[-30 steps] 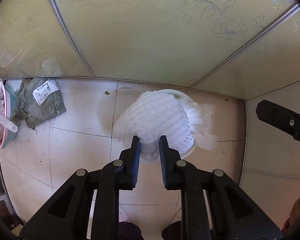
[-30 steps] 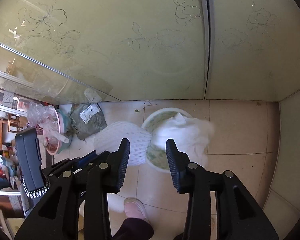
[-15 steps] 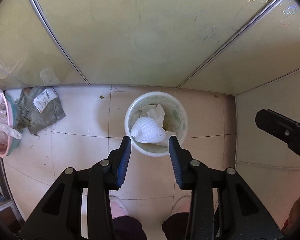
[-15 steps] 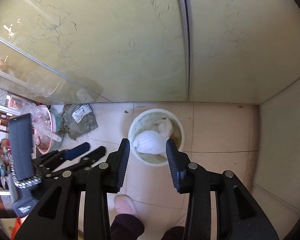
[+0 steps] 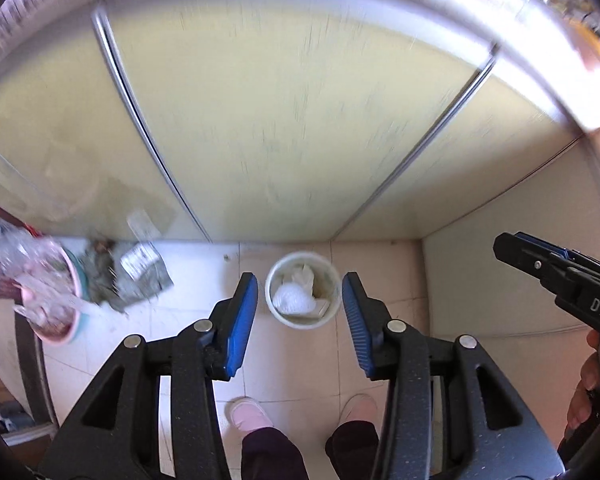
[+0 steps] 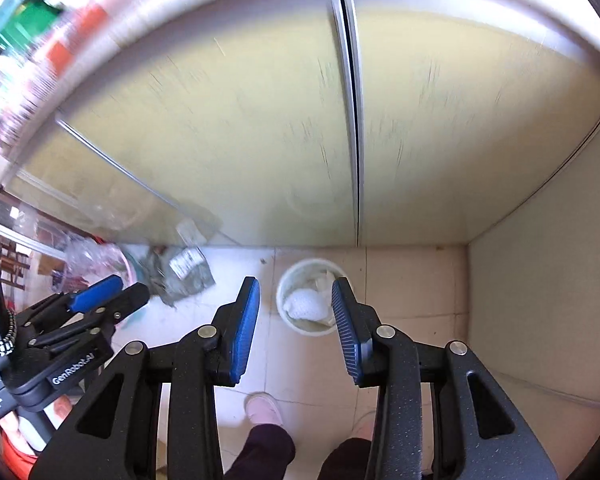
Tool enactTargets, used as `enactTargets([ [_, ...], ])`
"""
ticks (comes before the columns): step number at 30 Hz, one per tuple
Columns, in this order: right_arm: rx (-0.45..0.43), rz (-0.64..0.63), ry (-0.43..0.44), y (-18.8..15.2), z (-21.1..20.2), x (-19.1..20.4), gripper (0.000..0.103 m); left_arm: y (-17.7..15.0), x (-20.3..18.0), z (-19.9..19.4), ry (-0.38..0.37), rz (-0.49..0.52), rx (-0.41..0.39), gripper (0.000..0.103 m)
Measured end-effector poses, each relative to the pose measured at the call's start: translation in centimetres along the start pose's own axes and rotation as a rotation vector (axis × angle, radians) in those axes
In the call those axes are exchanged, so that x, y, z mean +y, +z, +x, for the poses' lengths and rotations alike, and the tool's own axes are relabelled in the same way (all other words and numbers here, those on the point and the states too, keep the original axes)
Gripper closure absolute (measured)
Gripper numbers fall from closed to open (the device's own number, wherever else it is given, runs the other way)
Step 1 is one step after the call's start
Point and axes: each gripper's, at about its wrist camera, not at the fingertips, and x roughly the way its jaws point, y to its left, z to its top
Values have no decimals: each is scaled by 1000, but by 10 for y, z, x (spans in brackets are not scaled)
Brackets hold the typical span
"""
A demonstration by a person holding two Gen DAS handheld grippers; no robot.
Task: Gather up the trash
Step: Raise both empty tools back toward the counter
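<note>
left wrist view looks straight down into the bin (image 5: pixel 302 289), where the white foam net (image 5: pixel 293 299) and crumpled paper (image 5: pixel 302 276) lie, so the trash is in and both tools can let go. the left gripper (image 5: pixel 300 318) hangs high over the bin with its fingers spread wide and nothing between them; the right gripper (image 6: pixel 296 314) is likewise wide open and empty, its blue pads (image 6: pixel 247 322) framing the bin (image 6: pixel 310 296) from above. a grey mailer bag (image 5: pixel 140 278) lies on the tiles to the left, near a pink basin (image 5: pixel 56 304) stuffed with plastic; judging by the task, that bag may be the next thing to collect. a second ago the left fingers pinched the net just over the bin; half a second ago it had dropped in. since then both grippers have risen, the bin looks smaller, and the cabinet doors (image 5: pixel 280 120) streak with blur.
</note>
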Motion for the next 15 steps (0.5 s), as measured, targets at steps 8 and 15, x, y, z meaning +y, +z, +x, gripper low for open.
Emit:
enactTargets([
  [8, -186, -53, -40, 23, -126, 52, 69, 45, 4, -156, -33, 30, -191, 54],
  [15, -372, -79, -73, 33, -228, 108, 69, 74, 13, -287, -36, 120, -403, 46],
])
